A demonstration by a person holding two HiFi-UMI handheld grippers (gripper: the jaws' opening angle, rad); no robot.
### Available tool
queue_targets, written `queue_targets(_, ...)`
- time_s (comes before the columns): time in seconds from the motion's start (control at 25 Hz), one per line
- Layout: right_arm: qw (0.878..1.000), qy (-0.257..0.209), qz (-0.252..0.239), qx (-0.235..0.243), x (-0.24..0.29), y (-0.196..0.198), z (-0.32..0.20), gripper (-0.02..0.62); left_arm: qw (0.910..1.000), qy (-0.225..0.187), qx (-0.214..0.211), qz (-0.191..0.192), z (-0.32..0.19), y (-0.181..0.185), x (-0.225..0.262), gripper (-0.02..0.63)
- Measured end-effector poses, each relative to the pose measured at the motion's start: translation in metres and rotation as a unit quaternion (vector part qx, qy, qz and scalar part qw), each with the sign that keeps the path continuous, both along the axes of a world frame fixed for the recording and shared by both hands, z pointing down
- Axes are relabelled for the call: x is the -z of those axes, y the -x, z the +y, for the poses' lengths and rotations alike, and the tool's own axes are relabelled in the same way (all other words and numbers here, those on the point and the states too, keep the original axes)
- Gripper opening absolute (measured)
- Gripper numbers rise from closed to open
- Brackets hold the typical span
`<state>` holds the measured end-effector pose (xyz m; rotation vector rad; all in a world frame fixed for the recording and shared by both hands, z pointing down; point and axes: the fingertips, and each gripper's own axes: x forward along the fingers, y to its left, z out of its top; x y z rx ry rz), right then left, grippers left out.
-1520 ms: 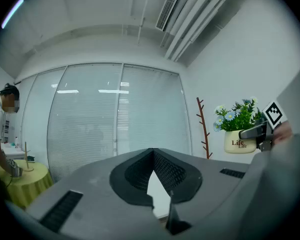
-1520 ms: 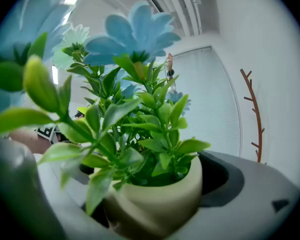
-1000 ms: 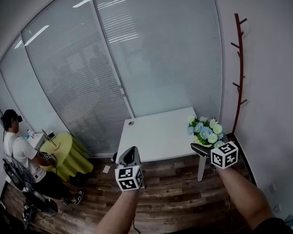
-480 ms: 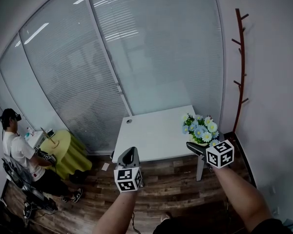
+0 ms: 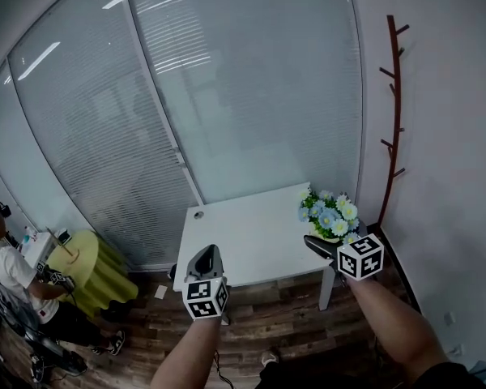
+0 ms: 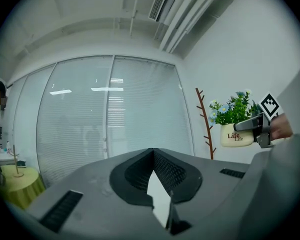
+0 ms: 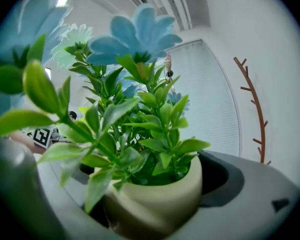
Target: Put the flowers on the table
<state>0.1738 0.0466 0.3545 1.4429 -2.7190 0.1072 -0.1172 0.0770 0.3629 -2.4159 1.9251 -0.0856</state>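
A cream pot of blue and white flowers (image 5: 330, 217) hangs over the right end of the white table (image 5: 243, 233). My right gripper (image 5: 322, 246) is shut on the pot. In the right gripper view the pot (image 7: 157, 204) fills the space between the jaws of the right gripper (image 7: 145, 184), with green leaves and a blue flower (image 7: 135, 34) above. My left gripper (image 5: 205, 259) is held before the table's front edge, shut and empty. In the left gripper view the left gripper (image 6: 152, 151) has its jaws meeting, and the held pot (image 6: 234, 134) shows at the right.
A brown branch-shaped coat stand (image 5: 393, 128) rises in the right corner by the white wall. Glass partitions with blinds (image 5: 227, 96) stand behind the table. At far left a person (image 5: 4, 270) sits by a small round yellow-green table (image 5: 89, 262). The floor (image 5: 267, 322) is dark wood.
The table has come closer in the head view. The pot in my right gripper has shifted a little left, over the table's right end. The left gripper stays shut.
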Motion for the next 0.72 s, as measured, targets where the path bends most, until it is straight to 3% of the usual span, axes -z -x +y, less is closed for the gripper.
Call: queue_targets(0.72,0.999,0.001,0.030,-0.034,-0.001,0.036,-0.121,0.562,0.9991,0.003,-0.043,0.004,-0.155,0.031,-0.007,0.005)
